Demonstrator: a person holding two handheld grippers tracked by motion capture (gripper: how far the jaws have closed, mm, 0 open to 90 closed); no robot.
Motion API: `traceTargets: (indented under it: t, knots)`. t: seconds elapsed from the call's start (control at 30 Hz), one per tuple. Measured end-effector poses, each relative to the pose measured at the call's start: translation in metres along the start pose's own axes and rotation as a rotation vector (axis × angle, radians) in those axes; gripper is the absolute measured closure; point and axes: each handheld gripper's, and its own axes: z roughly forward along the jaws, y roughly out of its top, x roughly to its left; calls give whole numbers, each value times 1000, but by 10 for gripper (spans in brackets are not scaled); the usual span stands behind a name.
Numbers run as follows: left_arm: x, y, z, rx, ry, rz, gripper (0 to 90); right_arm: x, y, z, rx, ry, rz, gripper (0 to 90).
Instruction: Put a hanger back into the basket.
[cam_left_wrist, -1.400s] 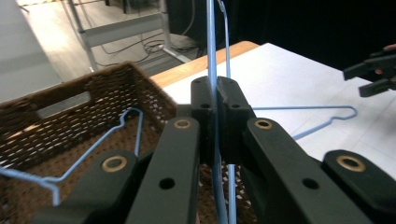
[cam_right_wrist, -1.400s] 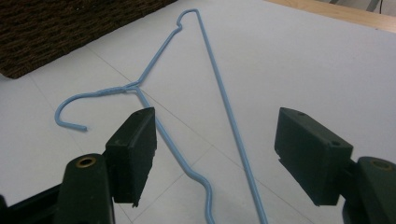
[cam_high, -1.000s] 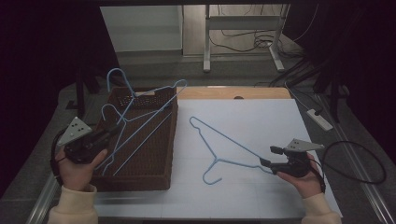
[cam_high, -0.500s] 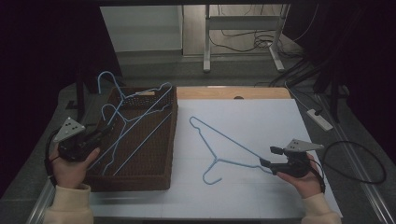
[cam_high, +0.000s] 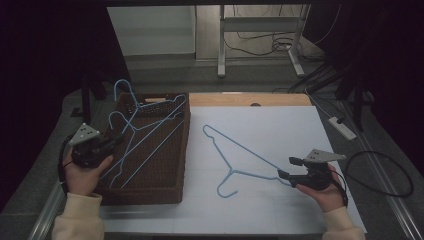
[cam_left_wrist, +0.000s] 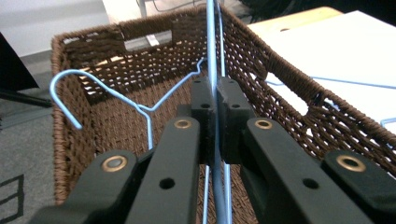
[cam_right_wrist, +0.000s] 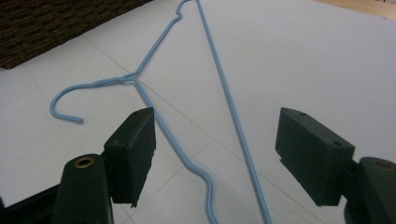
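- Right gripper (cam_high: 285, 175): held in the person's right hand (cam_high: 327, 192) at the near right of the table (cam_high: 300, 125). Jaws stand wide apart, pointing left. In the right gripper view (cam_right_wrist: 215, 154) the shoulder corner of the flat hanger lies between them on the table, with neither pad touching the wire.
- Flat hanger (cam_high: 240, 155): light blue wire, lying on the white table surface just right of the basket. Its hook (cam_high: 225, 192) curls toward the near edge; one shoulder reaches to the right gripper, the other points toward the far left.
- Left gripper (cam_high: 112, 144): held in the person's left hand (cam_high: 82, 172) at the near left, just outside the basket's left wall. Jaws clamped narrow on the wire of a raised hanger; the left gripper view (cam_left_wrist: 215, 112) shows the pads pressed on the blue wire that runs straight up between them.
- Raised hanger (cam_high: 145, 135): light blue wire, tilted over the basket, one end in the left gripper.
- Basket (cam_high: 182, 150): dark brown wicker, rectangular, on the left part of the table. More blue hangers sit in it; one hook (cam_high: 122, 87) rises above the far left rim.
- Wooden strip (cam_high: 250, 99): along the table's far edge.
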Motion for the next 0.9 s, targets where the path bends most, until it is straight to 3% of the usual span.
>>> traceTargets:
  t: [0.47,0.6,0.73,0.83,0.9]
  knots:
    - [15,-7,21,105,-80,-55,863,0,0,1,5,2,-5,296]
    - [17,-10,30,160,-85,-57,863,0,-1,2,9,4,-7,294]
    - [21,-12,36,182,-91,-78,863,0,-1,3,12,5,-7,293]
    - [25,-13,38,223,-82,-99,862,0,-1,3,12,6,-8,292]
    - [27,-14,41,258,-52,-100,861,0,-1,3,12,8,-7,290]
